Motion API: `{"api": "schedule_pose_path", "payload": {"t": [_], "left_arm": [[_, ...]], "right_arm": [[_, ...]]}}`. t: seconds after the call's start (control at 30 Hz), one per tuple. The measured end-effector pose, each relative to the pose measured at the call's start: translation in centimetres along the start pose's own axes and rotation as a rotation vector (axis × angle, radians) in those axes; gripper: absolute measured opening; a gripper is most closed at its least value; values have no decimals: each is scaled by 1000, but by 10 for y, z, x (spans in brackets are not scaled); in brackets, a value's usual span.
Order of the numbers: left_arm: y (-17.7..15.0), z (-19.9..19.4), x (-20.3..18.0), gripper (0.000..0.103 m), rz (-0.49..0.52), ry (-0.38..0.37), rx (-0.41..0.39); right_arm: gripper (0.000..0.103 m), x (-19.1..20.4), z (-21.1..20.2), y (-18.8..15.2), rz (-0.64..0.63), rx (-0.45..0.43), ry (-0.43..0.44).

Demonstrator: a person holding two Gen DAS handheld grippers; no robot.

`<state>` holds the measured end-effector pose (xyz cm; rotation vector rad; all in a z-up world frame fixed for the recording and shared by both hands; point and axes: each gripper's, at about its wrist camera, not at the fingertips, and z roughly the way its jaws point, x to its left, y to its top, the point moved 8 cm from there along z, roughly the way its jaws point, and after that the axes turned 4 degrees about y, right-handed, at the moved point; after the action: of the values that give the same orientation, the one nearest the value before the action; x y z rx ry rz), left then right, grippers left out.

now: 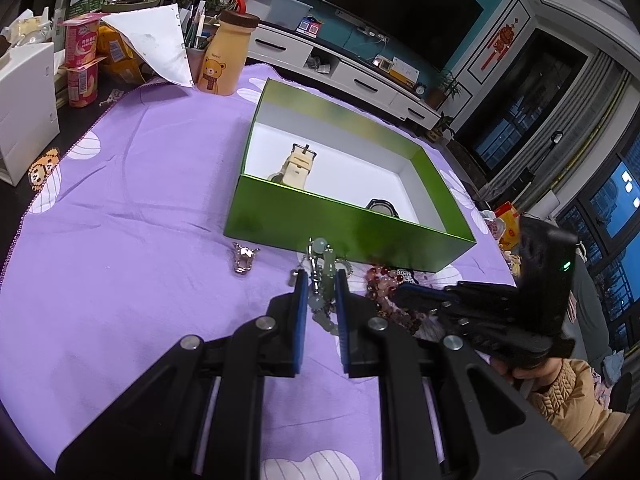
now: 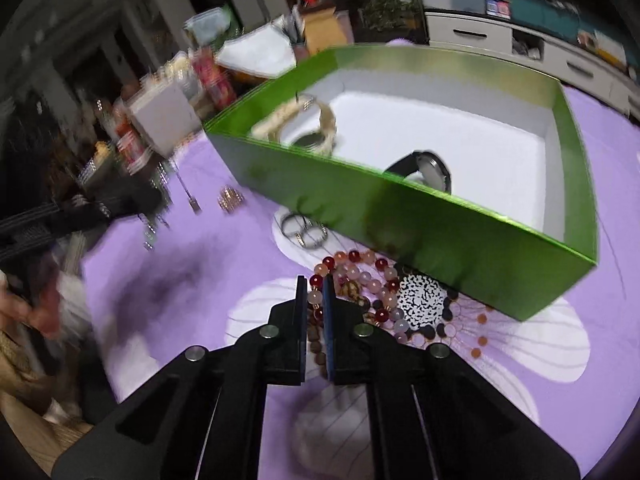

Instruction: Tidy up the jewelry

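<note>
Just before the green box (image 1: 344, 220), the left gripper (image 1: 320, 280) clasped a pale green bead strand (image 1: 322, 276); the right gripper (image 2: 314, 284) pinched the red-and-pink bead bracelet (image 2: 360, 276).

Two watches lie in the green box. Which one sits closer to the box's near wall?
The black watch, tucked right behind the near wall of the green box. The cream-strapped watch lies farther left, with its strap arching up above the rim.
</note>
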<state>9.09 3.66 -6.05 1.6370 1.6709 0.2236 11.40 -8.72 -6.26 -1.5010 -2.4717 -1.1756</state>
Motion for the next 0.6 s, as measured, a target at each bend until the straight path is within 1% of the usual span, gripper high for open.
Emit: {"api": "schedule_pose_path", "payload": {"t": [0.13, 0.23, 0.43, 0.6], "left_arm": [[1, -2, -2, 13, 6, -3, -4], [2, -5, -6, 13, 13, -6, -8], [10, -10, -18, 13, 44, -10, -23], [22, -15, -36, 13, 90, -20, -43]], "right_arm": [[7, -6, -32, 13, 127, -117, 112], [7, -6, -52, 22, 172, -178, 163], [7, -3, -85, 34, 182, -259, 180], [7, -5, -102, 39, 186, -300, 170]]}}
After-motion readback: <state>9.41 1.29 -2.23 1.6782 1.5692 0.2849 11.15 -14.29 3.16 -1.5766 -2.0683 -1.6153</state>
